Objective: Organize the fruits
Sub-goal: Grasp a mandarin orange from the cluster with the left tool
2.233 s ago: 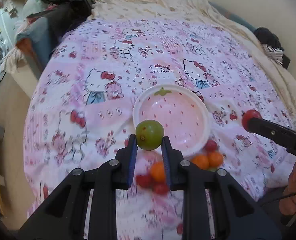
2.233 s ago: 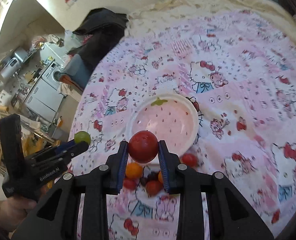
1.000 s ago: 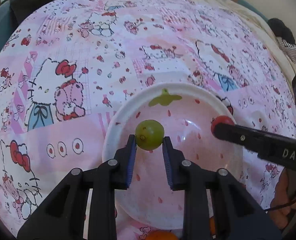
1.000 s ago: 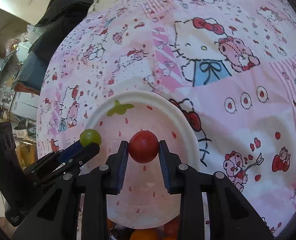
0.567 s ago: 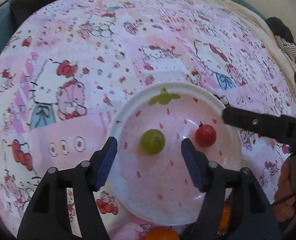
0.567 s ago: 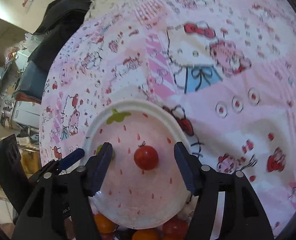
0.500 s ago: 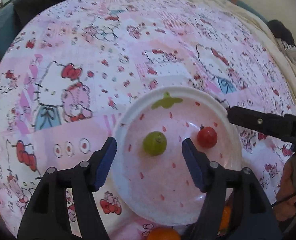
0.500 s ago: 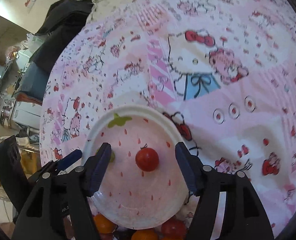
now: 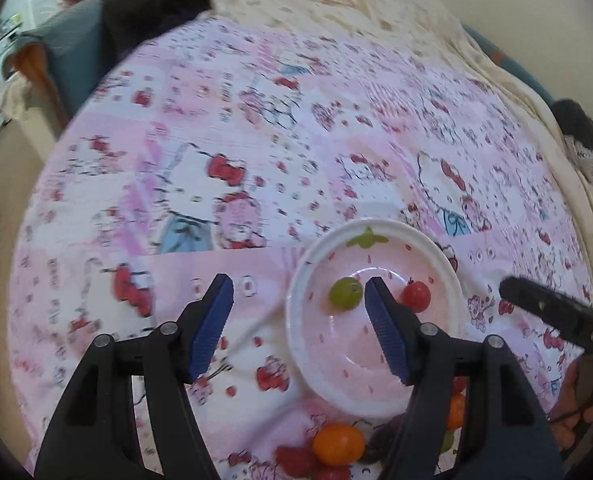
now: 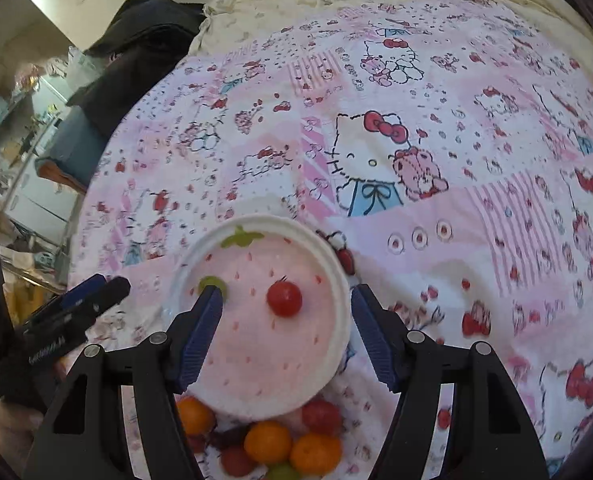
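Here, on a bed spread with a pink cartoon-cat quilt (image 10: 376,168), two fruits lie in a white strawberry-print bowl (image 10: 336,276): a green one (image 9: 344,294) toward nine o'clock of the bowl's floor and a red one (image 10: 283,299) toward three o'clock, a clear gap between them. The bowl's sloped wall keeps the round fruits from rolling off across the soft quilt, which seems the reason they go there.

The left tool (image 9: 296,300) hangs above the bowl's nine o'clock rim with its blue-padded jaws spread wide and nothing between the pads; the green fruit only appears beside the right-hand pad. The right tool (image 10: 286,312) likewise stands spread, its jaws straddling the bowl, the red fruit lying free on the bowl floor beneath them. Both point steeply downward, a posture that suits dropping fruit from above rather than sliding it in.

At six o'clock of the bowl, touching or just beside its rim, waits a loose cluster of fruits (image 10: 272,444), orange, red and green, on the quilt. Judging by that pile, the sorting is barely begun, and the tools look ready for the next pair. Dark clothing (image 10: 144,40) lies heaped at the bed's far edge, toward eleven o'clock.
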The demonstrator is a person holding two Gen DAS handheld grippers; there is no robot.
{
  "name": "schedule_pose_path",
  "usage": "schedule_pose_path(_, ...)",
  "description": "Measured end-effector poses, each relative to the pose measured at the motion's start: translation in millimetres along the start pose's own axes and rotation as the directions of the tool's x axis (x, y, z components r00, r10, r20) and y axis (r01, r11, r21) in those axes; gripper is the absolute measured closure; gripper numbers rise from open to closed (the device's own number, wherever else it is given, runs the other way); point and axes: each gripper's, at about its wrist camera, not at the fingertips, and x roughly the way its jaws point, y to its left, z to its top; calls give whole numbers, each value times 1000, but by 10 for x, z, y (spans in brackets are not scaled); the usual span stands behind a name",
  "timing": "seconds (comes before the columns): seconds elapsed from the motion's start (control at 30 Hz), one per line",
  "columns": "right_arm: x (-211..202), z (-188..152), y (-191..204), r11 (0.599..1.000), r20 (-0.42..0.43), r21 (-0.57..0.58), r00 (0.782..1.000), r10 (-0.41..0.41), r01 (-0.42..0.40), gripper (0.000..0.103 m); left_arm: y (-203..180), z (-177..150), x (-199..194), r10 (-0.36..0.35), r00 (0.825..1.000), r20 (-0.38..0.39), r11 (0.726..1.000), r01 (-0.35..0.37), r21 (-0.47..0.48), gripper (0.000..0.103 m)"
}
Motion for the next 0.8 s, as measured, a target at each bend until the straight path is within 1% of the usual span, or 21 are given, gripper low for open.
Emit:
schedule_pose_path(0.07,-101,-67,20,1000,14,8,1000,22,-22,33,40,-21,-144,-6,1000,25,1000,6,-7,38)
schedule_pose_path(0.2,-303,-279,88,1000,41,-2,999,26,-26,33,109,-156,-383,12,999,47,1000,-12,-2,38)
schedule_pose_path(0.37,-477,-533,77,1000,48,17,999,20,-21,33,154,-336,-541,15,999,44,1000,-15,2,38)
schedule_pose_path(0.5,-571,-740,37,998,46,58,999,19,-22,33,146,-531,-595,-4,1000,14,1000,4,14,38)
schedule_pose_path(0.6,-603,-875,24,997,35,75,999,23,-25,33,131,-665,-573,-13,999,-39,999,14,35,38)
schedule_pose_path(0.67,-609,-969,11,996,26,84,999,18,-20,33,126,-754,-556,-8,998,-69,999,12,48,38)
schedule_pose_path(0.8,-559,-1114,-45,994,-4,105,1000,27,-27,33,172,-889,-469,2,992,-123,999,3,39,38)
